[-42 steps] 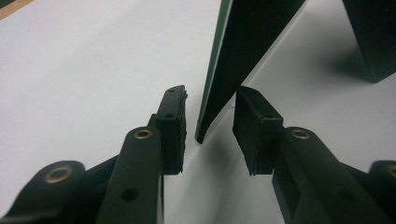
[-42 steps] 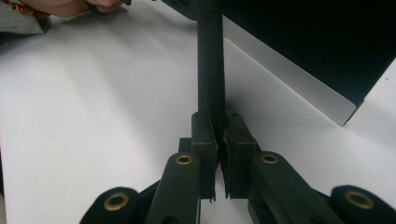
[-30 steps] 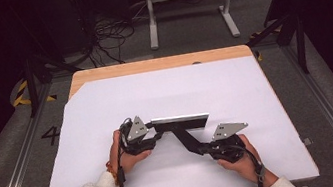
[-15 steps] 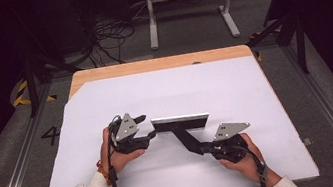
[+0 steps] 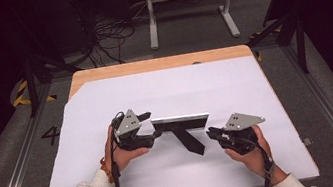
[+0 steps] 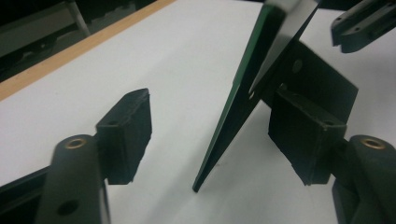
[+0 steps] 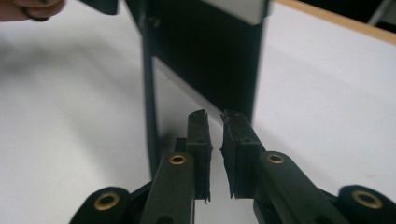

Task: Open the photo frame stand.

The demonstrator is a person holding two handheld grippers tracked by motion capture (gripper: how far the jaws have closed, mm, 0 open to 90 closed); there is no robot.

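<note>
My left tool [image 5: 152,125] sits toward the near left of the table [image 5: 254,84], spread wide, with the left end of the picture frame [image 5: 180,119] standing between its jaws. In the left gripper view the frame's [image 6: 233,107] thin edge rises in the gap; it stands clear of the left-hand pad [image 6: 126,135], while the right-hand pad [image 6: 303,135] sits just beside the frame's back and its prop. I cannot tell whether that pad touches.

The frame stands upright on its long edge, a little nearer the table's near edge than its far one and roughly midway between the left and right edges. Its black easel stand [image 5: 188,139] slants back toward the near edge.

My right tool [image 5: 209,132] rests toward the near right, just off the frame's right end and apart from it in the high view. In the right gripper view its pads [image 7: 198,149] are nearly together with a narrow slit between them, and nothing is held there; the frame's dark back [image 7: 205,56] stands just beyond the tips.

A white sheet [image 5: 105,103] covers most of the table, leaving a wooden strip bare along the far edge.
</note>
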